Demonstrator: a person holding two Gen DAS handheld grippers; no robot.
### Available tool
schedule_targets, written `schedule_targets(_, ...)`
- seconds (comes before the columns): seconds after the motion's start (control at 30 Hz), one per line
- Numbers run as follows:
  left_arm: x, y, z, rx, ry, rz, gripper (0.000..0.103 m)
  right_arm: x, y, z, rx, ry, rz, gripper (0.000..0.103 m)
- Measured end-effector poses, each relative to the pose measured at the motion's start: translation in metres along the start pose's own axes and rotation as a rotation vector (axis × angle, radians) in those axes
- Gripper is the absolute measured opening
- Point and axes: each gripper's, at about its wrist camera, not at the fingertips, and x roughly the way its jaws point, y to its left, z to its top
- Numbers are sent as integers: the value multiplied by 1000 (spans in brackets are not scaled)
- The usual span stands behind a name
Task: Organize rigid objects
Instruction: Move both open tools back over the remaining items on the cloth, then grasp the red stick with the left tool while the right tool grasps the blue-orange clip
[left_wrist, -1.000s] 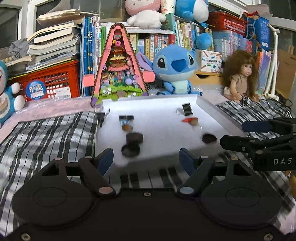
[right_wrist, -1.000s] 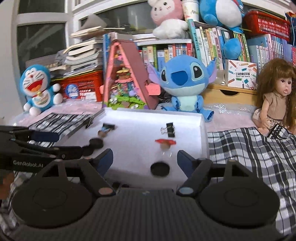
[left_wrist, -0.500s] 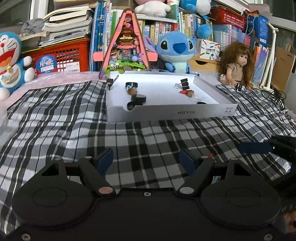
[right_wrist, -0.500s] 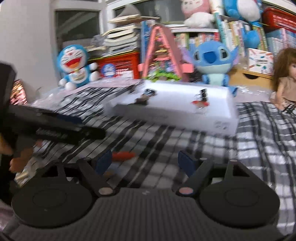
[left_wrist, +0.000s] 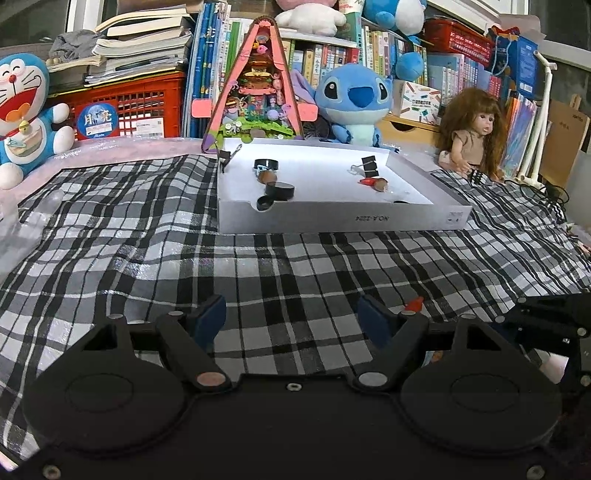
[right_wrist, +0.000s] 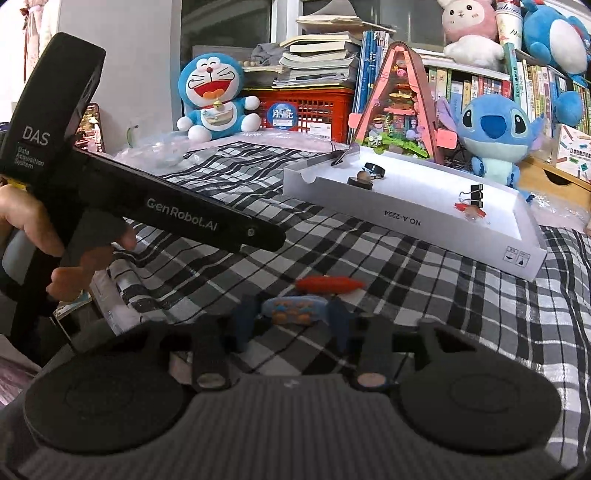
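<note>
On the black-and-white checked cloth (right_wrist: 424, 295), well short of the white cardboard tray (right_wrist: 424, 221), a small blue oblong toy (right_wrist: 293, 311) lies crosswise between the closing right gripper (right_wrist: 291, 325), while the left gripper (left_wrist: 293, 319), spread and empty, hangs beside.

A home playroom: plush toys (left_wrist: 355, 101), doll (left_wrist: 474, 133), crowded bookshelves (left_wrist: 373, 48).

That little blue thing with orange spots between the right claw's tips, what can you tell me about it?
The small blue piece is an oblong, hard-looking toy, light blue with orange blobs on top, blurred here. It lies flat on the checked cloth, between the right claw's blue fingertips, which are closing around it. An orange-red, carrot-like piece lies just beyond it.
</note>
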Motion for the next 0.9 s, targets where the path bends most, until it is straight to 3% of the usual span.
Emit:
schedule_targets(0.13,-1,-7,-4,14,-1,-17,77,-9,-6,-4,19,-2,-37,45)
schedule_targets(0.43,0,-40,-14,148,-14,-75,79,-22,-43,-9,110,0,-199,45)
schedule_targets(0.9,23,-26,-4,128,28,85,80,-22,-53,-7,133,-20,-271,45)
